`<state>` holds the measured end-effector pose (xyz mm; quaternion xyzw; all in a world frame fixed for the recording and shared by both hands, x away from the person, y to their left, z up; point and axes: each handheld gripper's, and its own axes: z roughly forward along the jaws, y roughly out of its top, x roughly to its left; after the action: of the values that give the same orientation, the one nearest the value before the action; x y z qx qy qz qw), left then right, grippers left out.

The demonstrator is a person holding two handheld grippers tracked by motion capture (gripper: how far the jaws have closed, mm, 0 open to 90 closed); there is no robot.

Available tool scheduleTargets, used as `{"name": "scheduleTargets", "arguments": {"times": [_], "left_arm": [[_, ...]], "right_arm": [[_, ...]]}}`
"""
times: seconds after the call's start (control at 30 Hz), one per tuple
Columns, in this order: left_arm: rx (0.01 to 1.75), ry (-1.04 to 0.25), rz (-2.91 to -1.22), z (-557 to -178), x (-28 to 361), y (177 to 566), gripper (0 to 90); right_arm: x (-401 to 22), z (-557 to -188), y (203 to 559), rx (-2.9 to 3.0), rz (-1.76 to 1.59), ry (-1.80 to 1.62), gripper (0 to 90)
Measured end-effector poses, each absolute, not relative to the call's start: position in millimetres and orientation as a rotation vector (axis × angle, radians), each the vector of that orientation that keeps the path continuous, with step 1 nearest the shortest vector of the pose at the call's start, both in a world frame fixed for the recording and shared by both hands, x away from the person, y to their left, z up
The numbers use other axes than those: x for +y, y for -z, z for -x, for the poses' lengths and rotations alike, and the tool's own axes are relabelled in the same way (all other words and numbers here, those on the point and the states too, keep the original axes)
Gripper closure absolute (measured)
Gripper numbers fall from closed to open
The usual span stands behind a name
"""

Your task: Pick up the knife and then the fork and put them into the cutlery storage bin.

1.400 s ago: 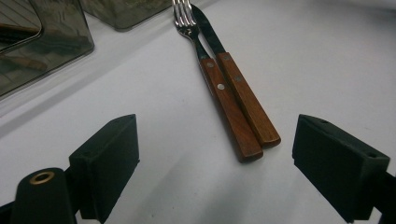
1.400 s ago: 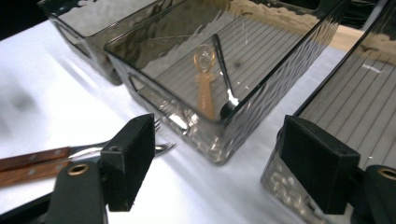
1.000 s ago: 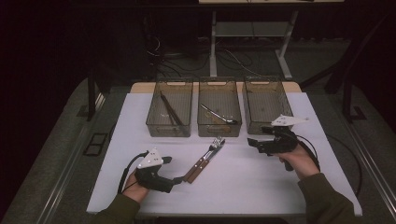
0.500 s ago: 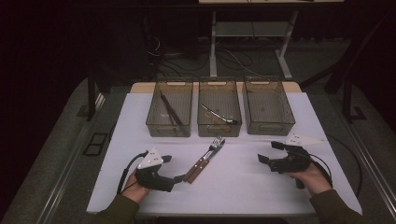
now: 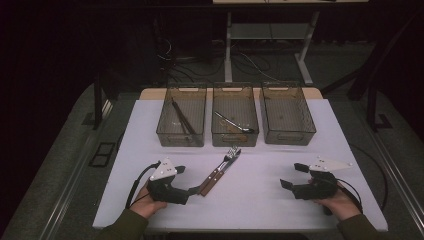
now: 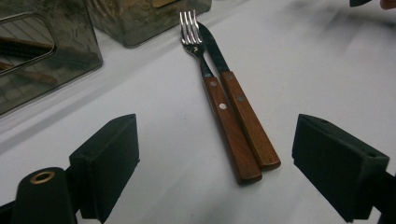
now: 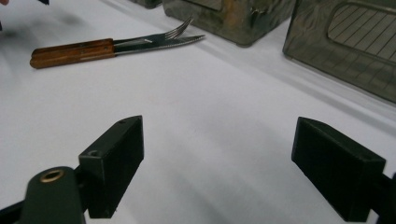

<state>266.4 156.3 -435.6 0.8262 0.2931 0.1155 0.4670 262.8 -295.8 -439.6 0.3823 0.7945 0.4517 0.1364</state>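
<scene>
Bins stand in a row of three along the far edge of the white tabletop (image 5: pixel 150 125), each of smoky clear plastic: the left bin (image 5: pixel 182 119) holds dark chopsticks (image 5: pixel 181 118) lying lengthwise, the middle bin (image 5: pixel 235 119) holds a metal spoon (image 5: pixel 234 123) lying slantwise, and what, if anything, lies in the right bin (image 5: pixel 287 116) cannot be made out. Just in front of the middle bin a fork (image 6: pixel 219 105) and a knife (image 6: pixel 240 105) with wooden handles lie side by side and touching, tips toward the bins and handles slanting toward the near left corner. The left gripper (image 5: pixel 187 181) rests on the tabletop near the near edge, its jaws spread wide and empty, with the handle ends of the fork and knife lying just ahead of the gap between them. The right gripper (image 5: pixel 295 176) sits low near the near right corner, well apart from the cutlery, jaws likewise spread with bare tabletop between them, pointing toward the fork and knife.
</scene>
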Motion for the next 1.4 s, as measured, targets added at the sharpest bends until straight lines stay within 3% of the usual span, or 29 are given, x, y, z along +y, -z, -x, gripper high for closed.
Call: {"name": "scheduleTargets", "arguments": {"times": [0.33, 0.47, 0.9, 1.0, 1.17, 1.4], "left_arm": [[0.690, -0.255, -2.052, -267, 152, 432, 13.7], [0.695, -0.246, -2.050, -269, 149, 430, 17.5], [0.648, -0.131, -2.117, -275, 120, 429, 72.8], [0.633, -0.109, -2.138, -273, 112, 432, 82.1], [0.608, -0.102, -2.202, -270, 102, 439, 89.3], [0.603, -0.073, -2.260, -269, 97, 446, 89.5]], "right_arm": [[-292, -259, 440, 2.313, -1.089, -1.319, 16.8], [-291, -259, 440, 2.312, -1.091, -1.321, 16.8], [-291, -260, 440, 2.315, -1.092, -1.318, 16.8], [-291, -260, 440, 2.314, -1.096, -1.317, 16.8], [-291, -260, 440, 2.316, -1.098, -1.313, 16.8], [-291, -260, 441, 2.317, -1.100, -1.309, 16.8]]}}
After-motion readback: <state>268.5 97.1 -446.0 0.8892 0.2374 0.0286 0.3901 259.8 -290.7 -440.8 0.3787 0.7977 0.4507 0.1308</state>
